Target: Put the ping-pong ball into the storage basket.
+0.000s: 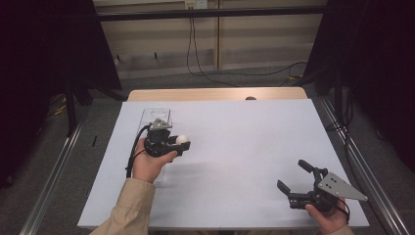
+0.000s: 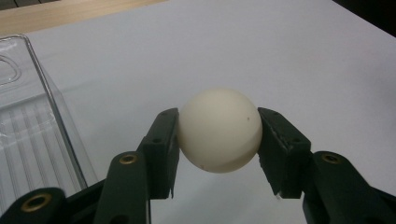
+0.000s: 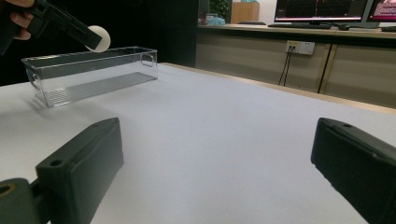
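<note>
Right claw (image 1: pixel 294 178): near edge of the surface, at the person's right. Held low in the right hand (image 1: pixel 329 219), grey three-cornered plate on top. Jaws spread wide with nothing between them; in the right gripper view they frame bare white sheet.

Left claw (image 1: pixel 182 145): farther in, at the person's left, held in the left hand (image 1: pixel 147 164) with a beige sleeve (image 1: pixel 128 208) behind it and a black cable trailing from it. Jaws closed on the white ball (image 1: pixel 182 139), one on each side, as the left gripper view shows.

White ball: round, matt, off-white, with a small dark speck on its face. Carried clear above the surface; in the right gripper view it sits above the near end of the clear box.

Clear box (image 1: pixel 157 116): long, transparent plastic bin with ribbed floor and a cut-out handle in the end wall. Stands upright on the surface just beyond and beside the left claw. Nothing visible inside.

Surface (image 1: pixel 244 137): white sheet laid over a wooden top, whose bare wood strip shows along the far edge.

Beyond: grey floor, pale wall panels, black cables hanging from a wall socket (image 1: pixel 195 4).
</note>
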Demonstrator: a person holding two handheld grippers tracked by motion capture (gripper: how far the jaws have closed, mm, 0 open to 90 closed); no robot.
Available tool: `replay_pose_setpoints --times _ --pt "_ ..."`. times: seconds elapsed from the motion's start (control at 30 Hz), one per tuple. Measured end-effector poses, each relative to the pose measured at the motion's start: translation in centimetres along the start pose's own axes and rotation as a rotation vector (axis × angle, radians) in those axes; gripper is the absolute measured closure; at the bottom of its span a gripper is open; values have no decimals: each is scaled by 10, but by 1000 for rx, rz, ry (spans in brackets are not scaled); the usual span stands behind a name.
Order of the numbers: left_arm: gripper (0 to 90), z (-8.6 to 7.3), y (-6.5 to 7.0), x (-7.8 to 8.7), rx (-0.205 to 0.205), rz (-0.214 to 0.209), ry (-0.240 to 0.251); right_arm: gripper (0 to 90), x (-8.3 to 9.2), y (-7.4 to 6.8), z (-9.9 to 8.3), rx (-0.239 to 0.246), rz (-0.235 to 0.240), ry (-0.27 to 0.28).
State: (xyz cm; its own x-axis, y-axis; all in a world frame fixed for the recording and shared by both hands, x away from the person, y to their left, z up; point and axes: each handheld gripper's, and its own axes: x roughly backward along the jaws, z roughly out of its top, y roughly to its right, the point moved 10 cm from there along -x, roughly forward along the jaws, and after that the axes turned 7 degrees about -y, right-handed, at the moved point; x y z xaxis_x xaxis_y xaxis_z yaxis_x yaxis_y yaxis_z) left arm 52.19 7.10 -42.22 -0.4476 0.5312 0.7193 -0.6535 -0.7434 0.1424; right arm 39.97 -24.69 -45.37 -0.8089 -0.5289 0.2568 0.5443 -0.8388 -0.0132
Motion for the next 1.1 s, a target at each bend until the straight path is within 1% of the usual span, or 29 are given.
replay_pose_setpoints --times 0.07,0.17,0.2,0.23,0.33,0.4,0.47,0.57,0.77,0.87,1.03,1.07,1.1 --pt "513 0 -1 1 7 2 3 19 0 0 0 0 0 0" --pt "513 0 -2 2 5 3 3 19 0 0 1 -8 -5 4" --pt "513 -1 -3 3 1 6 -1 19 0 0 1 -7 -5 4" --pt "513 0 -3 3 5 7 2 19 0 0 0 0 0 0" --pt "513 0 -4 4 5 10 4 19 0 0 0 0 -1 0" --pt "513 0 -5 5 7 15 5 19 0 0 0 -9 -4 3" --pt "513 1 -5 4 14 13 15 19 0 0 0 -3 -2 1" --pt "513 0 -6 5 7 15 3 19 0 0 0 -1 1 1" --pt "513 0 -8 7 9 22 8 19 0 0 0 0 3 -3" --pt "513 -1 -11 9 8 26 1 19 0 0 0 -6 -2 3" --pt "513 -2 -13 12 11 32 7 19 0 0 1 -8 -4 3" --pt "513 -2 -13 13 16 30 10 19 0 0 0 -2 -2 0" --pt "513 -3 -14 13 9 34 5 19 0 0 0 0 -2 -1"
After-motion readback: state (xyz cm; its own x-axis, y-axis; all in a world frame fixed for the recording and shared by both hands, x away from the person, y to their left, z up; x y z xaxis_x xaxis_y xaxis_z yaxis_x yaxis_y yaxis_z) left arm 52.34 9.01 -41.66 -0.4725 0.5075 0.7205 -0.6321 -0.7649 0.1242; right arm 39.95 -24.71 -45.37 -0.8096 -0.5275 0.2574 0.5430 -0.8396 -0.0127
